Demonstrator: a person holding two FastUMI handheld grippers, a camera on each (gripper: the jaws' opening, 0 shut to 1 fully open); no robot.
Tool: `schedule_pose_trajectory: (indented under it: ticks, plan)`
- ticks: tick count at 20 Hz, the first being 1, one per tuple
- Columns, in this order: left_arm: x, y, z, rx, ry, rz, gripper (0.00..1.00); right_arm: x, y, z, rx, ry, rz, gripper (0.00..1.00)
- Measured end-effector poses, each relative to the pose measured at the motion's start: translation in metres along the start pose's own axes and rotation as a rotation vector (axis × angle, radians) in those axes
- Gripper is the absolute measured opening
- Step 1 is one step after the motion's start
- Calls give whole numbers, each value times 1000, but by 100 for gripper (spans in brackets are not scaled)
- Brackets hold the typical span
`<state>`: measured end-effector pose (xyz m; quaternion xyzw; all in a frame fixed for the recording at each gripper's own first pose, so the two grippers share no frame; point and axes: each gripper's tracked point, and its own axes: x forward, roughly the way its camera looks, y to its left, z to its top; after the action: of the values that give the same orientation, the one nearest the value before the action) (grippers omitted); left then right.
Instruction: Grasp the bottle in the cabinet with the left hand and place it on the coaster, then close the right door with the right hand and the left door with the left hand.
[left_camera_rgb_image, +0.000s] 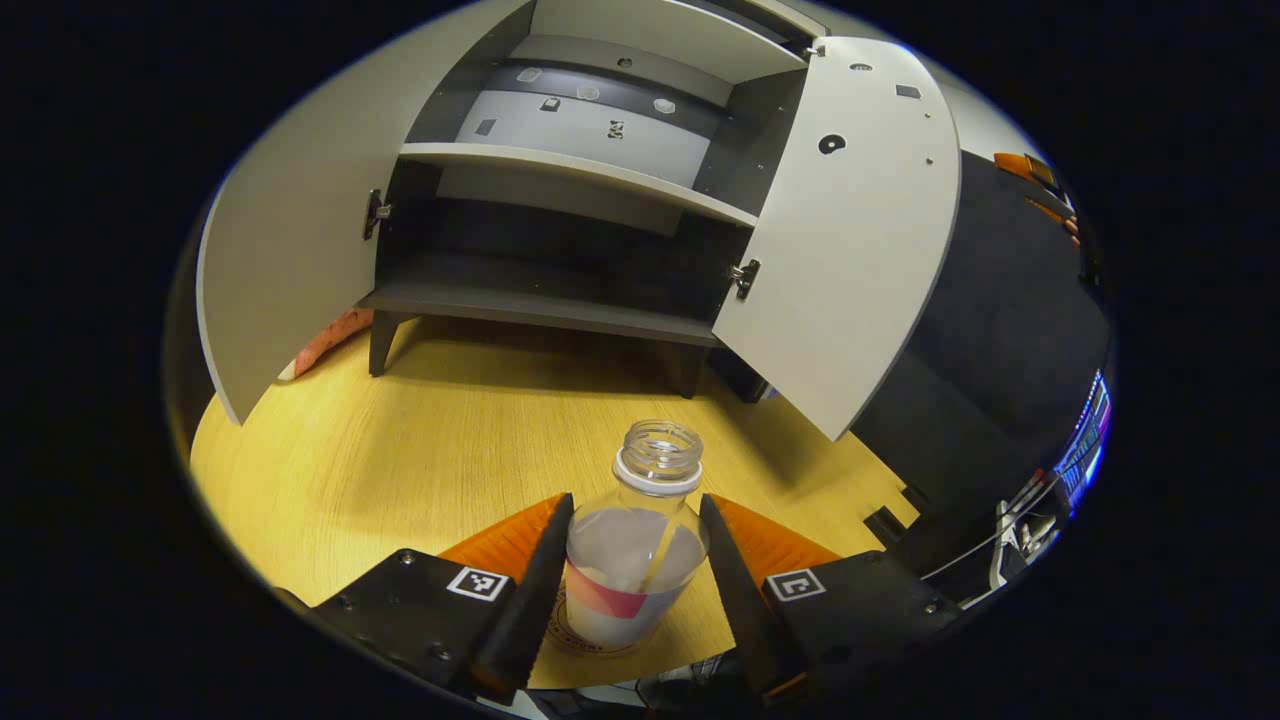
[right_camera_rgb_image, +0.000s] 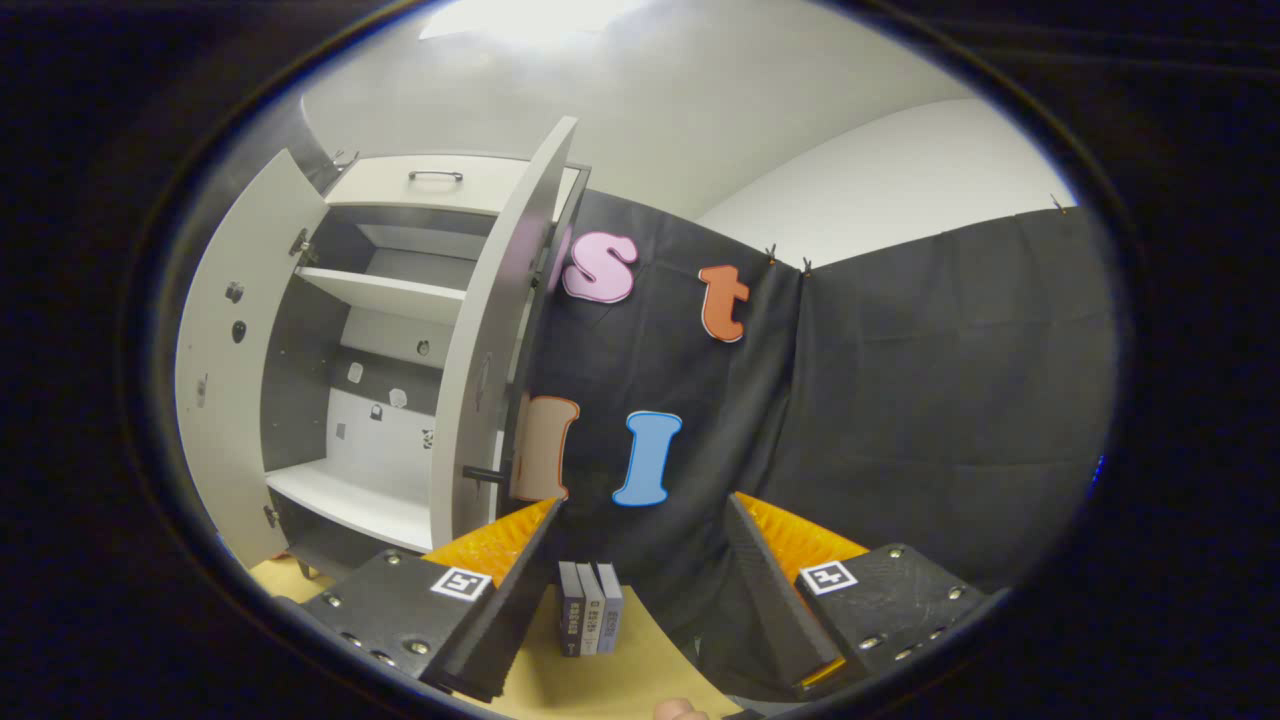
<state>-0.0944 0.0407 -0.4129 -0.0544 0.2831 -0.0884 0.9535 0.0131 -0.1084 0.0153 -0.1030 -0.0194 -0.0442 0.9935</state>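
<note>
A clear, uncapped bottle (left_camera_rgb_image: 640, 560) with a red label band stands upright on a round printed coaster (left_camera_rgb_image: 600, 648) on the wooden table. My left gripper (left_camera_rgb_image: 635, 500) is shut on the bottle, one finger on each side of its body. Behind it the cabinet stands with its left door (left_camera_rgb_image: 290, 250) and right door (left_camera_rgb_image: 850, 220) swung wide, and its shelves (left_camera_rgb_image: 560, 170) are bare. My right gripper (right_camera_rgb_image: 645, 503) is open in the air with nothing between its fingers. It sits to the right of the cabinet's right door (right_camera_rgb_image: 490, 370), which appears edge-on, with a dark handle (right_camera_rgb_image: 480, 472) low on it.
The wooden table (left_camera_rgb_image: 420, 450) stretches between the coaster and the cabinet legs. Three small upright books (right_camera_rgb_image: 590, 620) stand on the table below the right gripper. A drawer with a handle (right_camera_rgb_image: 435, 177) tops the cabinet. Black cloth walls (right_camera_rgb_image: 900, 400) enclose the right side.
</note>
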Motion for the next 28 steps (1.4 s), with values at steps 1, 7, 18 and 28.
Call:
schedule_pose_trajectory:
  ticks: [1, 7, 18, 28]
  plan:
    - [-2, 1, 1, -1, -17, 3, 79, -1, 0, 0, -2, 0, 1, 96]
    - [-4, 0, 0, -7, -19, 13, 80, 1, 4, -1, -2, 3, 11, 96]
    - [-11, -6, -8, 32, 24, 8, 81, -1, 12, -6, -9, 8, 32, 94]
    - [-17, -10, -17, 49, 69, 26, 83, -1, 17, -10, -7, 13, 46, 96]
